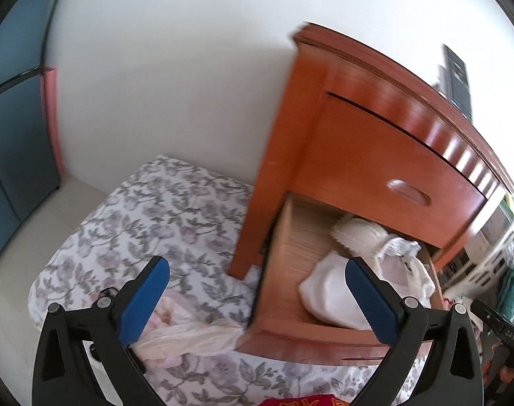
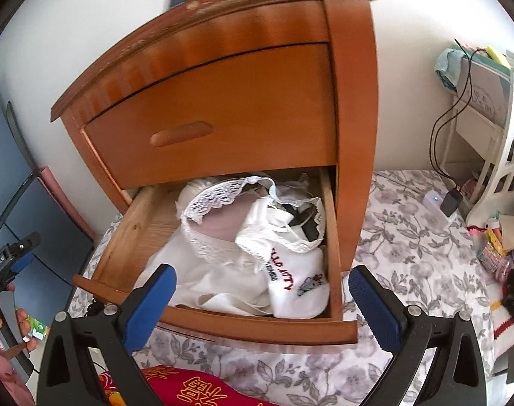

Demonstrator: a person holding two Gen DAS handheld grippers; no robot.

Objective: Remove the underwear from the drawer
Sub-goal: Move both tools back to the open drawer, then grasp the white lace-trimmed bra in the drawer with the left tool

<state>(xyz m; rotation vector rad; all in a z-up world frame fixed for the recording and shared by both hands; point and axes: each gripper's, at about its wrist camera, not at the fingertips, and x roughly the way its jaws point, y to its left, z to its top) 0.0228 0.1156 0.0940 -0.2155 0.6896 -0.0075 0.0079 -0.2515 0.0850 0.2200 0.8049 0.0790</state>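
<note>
Left wrist view: the left gripper (image 1: pixel 257 299) has its jaws spread wide with nothing between them, above a pale garment (image 1: pixel 186 335) lying on the floral sheet (image 1: pixel 148 209) beside the drawer (image 1: pixel 291 338). Right wrist view: the right gripper (image 2: pixel 262 299) also stands wide open and empty, in front of the pulled-out lower drawer of the wooden nightstand (image 2: pixel 223 108). White underwear (image 2: pixel 243 253) lies heaped inside it.
</note>
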